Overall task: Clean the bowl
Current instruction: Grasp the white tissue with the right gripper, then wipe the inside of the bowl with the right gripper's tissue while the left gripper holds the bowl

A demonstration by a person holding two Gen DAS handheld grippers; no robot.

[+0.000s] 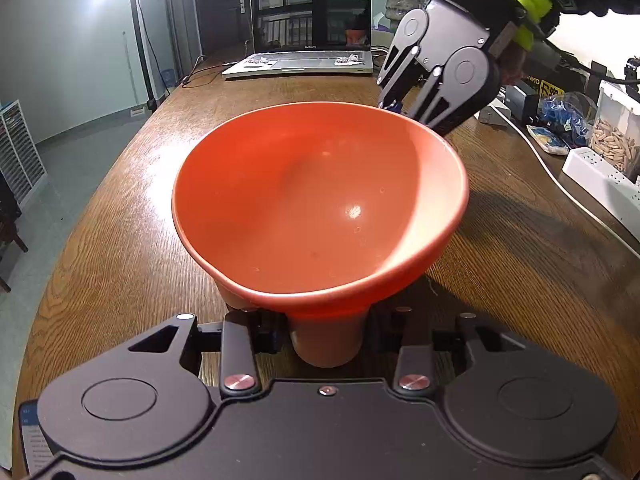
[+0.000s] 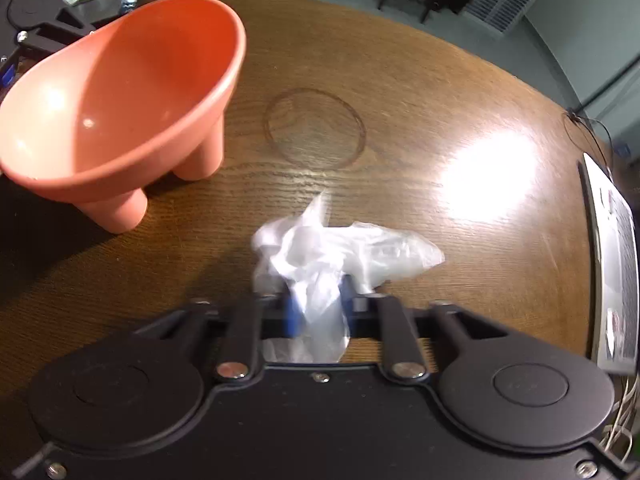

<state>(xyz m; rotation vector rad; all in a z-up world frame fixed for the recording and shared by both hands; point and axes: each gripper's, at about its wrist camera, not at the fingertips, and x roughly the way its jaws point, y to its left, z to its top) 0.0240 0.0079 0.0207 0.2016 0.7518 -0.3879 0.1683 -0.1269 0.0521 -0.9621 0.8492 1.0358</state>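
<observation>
Left gripper (image 1: 326, 320) around bowl (image 1: 320, 200) leg

Bowl (image 1: 320, 200) on table (image 1: 120, 240), laptop (image 1: 308, 32) behind it, power strip (image 1: 600, 176) right

Bright lamp glare upper left, white hotspot on the brown wooden surface (image 2: 486, 178), motion-blurred crumpled white tissue (image 2: 340, 248), curved fisheye edges
</observation>
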